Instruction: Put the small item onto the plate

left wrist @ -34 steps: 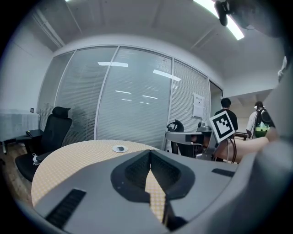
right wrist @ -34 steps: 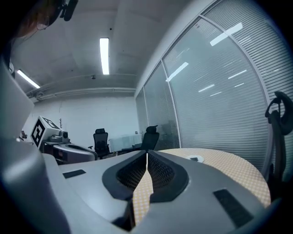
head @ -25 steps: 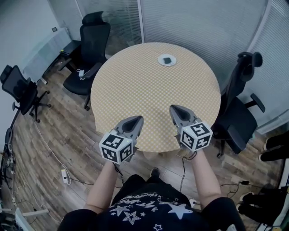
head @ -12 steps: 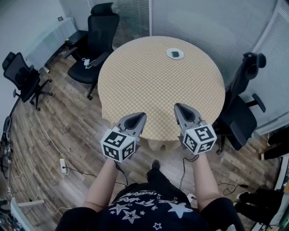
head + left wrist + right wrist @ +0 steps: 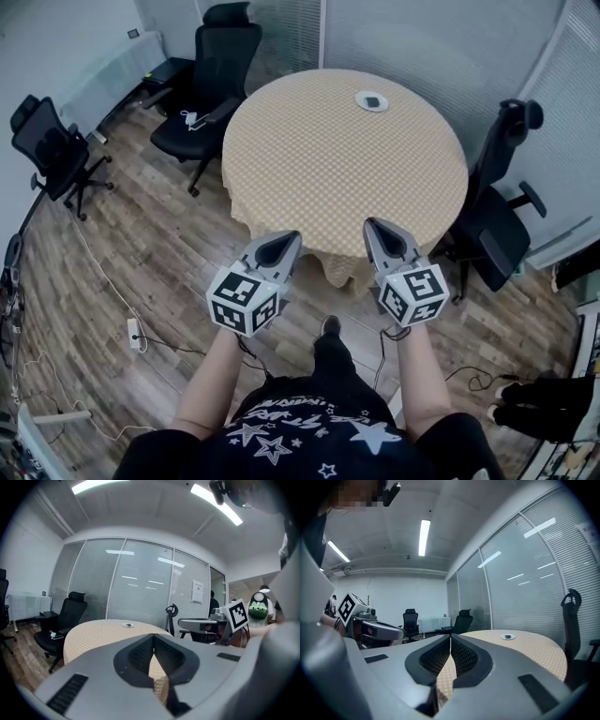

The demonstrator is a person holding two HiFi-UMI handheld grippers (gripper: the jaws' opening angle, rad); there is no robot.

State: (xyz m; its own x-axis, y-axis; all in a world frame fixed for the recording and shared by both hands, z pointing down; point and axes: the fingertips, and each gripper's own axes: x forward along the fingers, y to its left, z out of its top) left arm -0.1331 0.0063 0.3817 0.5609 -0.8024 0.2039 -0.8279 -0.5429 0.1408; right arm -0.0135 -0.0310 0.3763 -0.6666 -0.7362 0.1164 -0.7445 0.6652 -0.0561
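- As the small item already lies on the plate, the task is judged complete; the table (image 5: 347, 178) is otherwise bare.
- Left gripper (image 5: 284, 242), right gripper (image 5: 377, 230): jaws pressed together, empty, short of the table.
- Plate (image 5: 360, 103): table's far side.
- Small item (image 5: 372, 100): dark; its long axis and heading are too small to tell.

Black star-print shirt (image 5: 309, 427), grey left gripper (image 5: 284, 238) and right gripper (image 5: 374, 226).

Open tabletop (image 5: 337, 169) as far as the plate (image 5: 361, 102); left chair (image 5: 211, 75) and right chair (image 5: 497, 220) alongside.
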